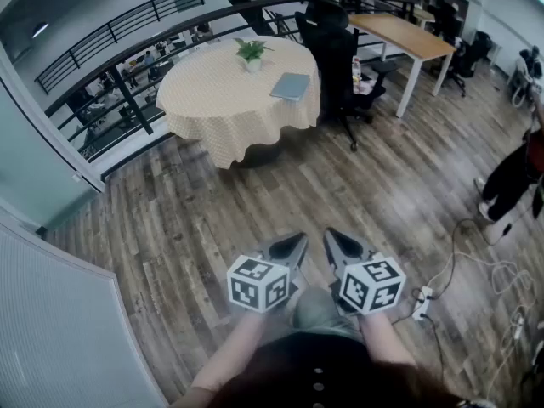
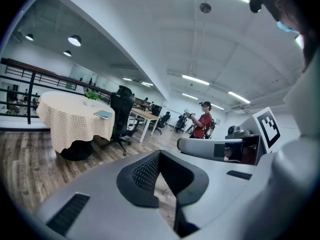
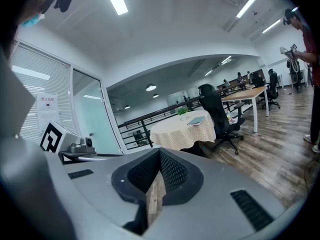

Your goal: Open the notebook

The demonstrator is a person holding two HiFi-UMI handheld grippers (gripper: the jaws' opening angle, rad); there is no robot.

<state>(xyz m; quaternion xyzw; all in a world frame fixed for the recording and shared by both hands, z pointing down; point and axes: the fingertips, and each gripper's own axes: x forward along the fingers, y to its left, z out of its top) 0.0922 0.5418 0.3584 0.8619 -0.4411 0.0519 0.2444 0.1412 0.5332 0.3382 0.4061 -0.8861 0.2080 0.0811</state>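
Lying flat on the table (image 1: 212, 100), the notebook (image 1: 291, 86) sits near the edge by a chair (image 1: 336, 49), well apart from both grippers. The left gripper (image 1: 293, 243) and right gripper (image 1: 336, 240) hover side by side above the floor (image 1: 255, 194), both clenched on nothing.

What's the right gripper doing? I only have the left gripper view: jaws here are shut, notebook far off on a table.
Observer: The right gripper has its jaws together too, with nothing between them.
Operator: How far out are we?
Observer: In the head view the left gripper and the right one sit side by side. A long stretch of wood floor separates them from the round table holding the notebook.
Operator: Floor hazards?
Observer: A white power strip lies on the floor off to the right gripper's side.
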